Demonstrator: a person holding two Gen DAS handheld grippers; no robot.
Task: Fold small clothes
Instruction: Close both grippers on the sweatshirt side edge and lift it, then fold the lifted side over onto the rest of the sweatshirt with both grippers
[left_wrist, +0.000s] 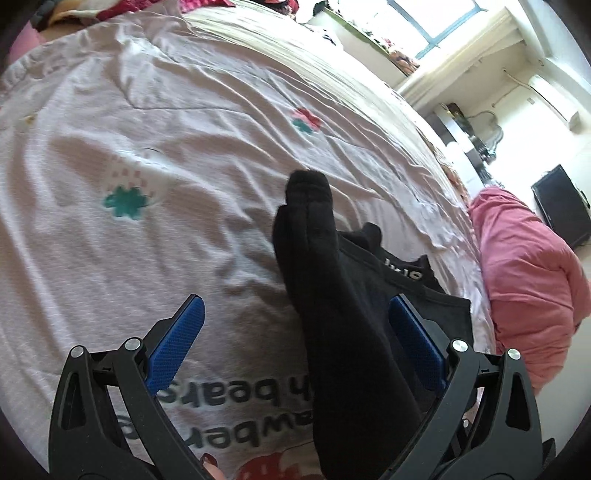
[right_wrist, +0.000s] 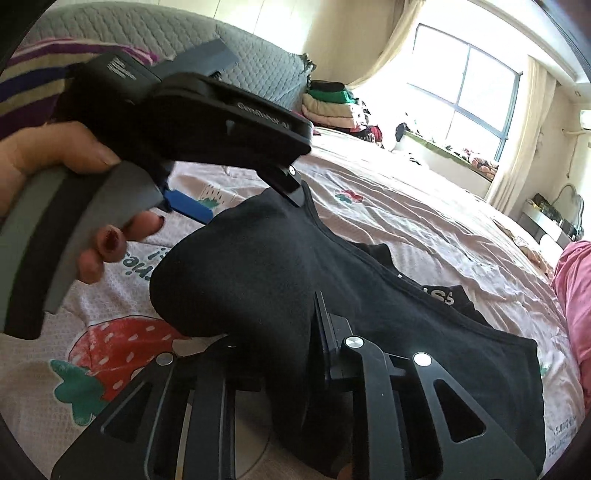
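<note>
**Folding the black garment: keep the raised edge taut**

The right gripper (right_wrist: 291, 354) is clenched on the black garment (right_wrist: 332, 280), lifted off the bed (right_wrist: 424, 206). The left gripper (left_wrist: 295, 332) stands released, fabric between its fingers. We close left before carrying the fold over.

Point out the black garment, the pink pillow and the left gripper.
black garment (right_wrist: 258, 266): right wrist view, raised fold.
pink pillow (left_wrist: 524, 266): left wrist view, middle of its side.
left gripper (left_wrist: 295, 332): left wrist view, between its blue pads.

Bed (right_wrist: 424, 206), pink printed sheet; black garment (right_wrist: 461, 332) lying on it.
</note>
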